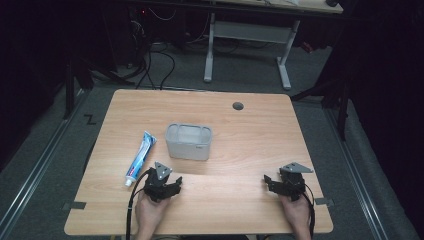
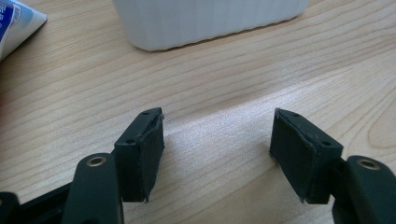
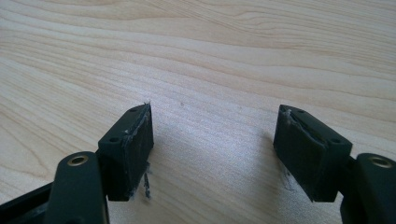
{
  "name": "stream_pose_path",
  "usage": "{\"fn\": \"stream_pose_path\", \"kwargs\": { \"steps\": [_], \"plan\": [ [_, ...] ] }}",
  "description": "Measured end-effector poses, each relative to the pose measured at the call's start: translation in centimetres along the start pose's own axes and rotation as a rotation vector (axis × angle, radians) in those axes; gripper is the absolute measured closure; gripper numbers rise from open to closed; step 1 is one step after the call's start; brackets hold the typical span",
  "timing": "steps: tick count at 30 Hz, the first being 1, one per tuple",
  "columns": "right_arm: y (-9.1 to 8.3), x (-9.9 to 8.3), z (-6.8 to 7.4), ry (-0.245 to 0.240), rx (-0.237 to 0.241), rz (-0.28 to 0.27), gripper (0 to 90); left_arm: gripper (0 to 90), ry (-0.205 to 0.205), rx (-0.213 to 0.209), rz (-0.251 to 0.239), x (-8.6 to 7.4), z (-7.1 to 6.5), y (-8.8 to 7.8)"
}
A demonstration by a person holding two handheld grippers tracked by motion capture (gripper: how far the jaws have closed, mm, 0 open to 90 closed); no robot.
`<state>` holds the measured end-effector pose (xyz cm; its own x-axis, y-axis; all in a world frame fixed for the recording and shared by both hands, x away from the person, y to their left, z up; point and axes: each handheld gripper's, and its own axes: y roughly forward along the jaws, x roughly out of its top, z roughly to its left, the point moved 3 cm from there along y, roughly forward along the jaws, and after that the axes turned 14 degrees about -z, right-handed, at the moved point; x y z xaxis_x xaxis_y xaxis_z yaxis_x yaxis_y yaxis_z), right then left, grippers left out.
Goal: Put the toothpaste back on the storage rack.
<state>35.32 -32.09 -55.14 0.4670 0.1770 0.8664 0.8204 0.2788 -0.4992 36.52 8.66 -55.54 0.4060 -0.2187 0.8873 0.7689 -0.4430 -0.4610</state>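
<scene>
I have my left claw (image 1: 176,183) resting low on the table (image 1: 240,145), jaws spread wide with only bare wood between them. My right claw (image 1: 270,181) sits at the lower right of the high view, equally wide and holding nothing. The toothpaste tube (image 1: 140,157) lies just up and left of the left claw, its long axis running from cap at lower left to crimped tail at upper right, tail near the grey bin (image 1: 189,141). In the left gripper view the tube (image 2: 16,23) clips the upper left corner and the bin (image 2: 205,21) stands straight ahead. The left hand is clearly nearer; I judge it should swing left and close across the tube's narrow width.
</scene>
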Motion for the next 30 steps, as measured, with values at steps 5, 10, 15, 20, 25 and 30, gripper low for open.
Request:
{"fn": "stream_pose_path", "kwargs": {
  "steps": [5, 10, 15, 20, 25, 30],
  "plan": [
    [0.0, 0.0, 0.0, 0.0, 0.0, 0.0, 28.7, 34.3, 0.0, 0.001, 0.001, 0.0, 0.0, 0.01],
    [0.01, 0.0, 0.0, 0.0, 0.0, 0.0, 28.6, 33.1, 0.0, -0.002, 0.003, 0.0, 0.0, 0.0],
    [0.04, 0.02, -0.04, 0.001, -0.003, -0.001, 28.8, 32.8, 0.0, -0.003, 0.003, 0.0, 0.01, 0.01],
    [0.07, 0.03, -0.06, 0.005, -0.01, -0.002, 29.1, 32.3, 0.001, -0.005, 0.004, 0.0, 0.0, 0.01],
    [0.08, 0.04, -0.06, 0.007, -0.012, -0.002, 29.1, 32.0, 0.0, -0.006, 0.004, 0.0, -0.01, 0.02],
    [0.09, 0.05, -0.07, 0.008, -0.013, -0.002, 29.1, 31.7, 0.0, -0.007, 0.005, 0.0, -0.01, 0.02]
  ]
}}
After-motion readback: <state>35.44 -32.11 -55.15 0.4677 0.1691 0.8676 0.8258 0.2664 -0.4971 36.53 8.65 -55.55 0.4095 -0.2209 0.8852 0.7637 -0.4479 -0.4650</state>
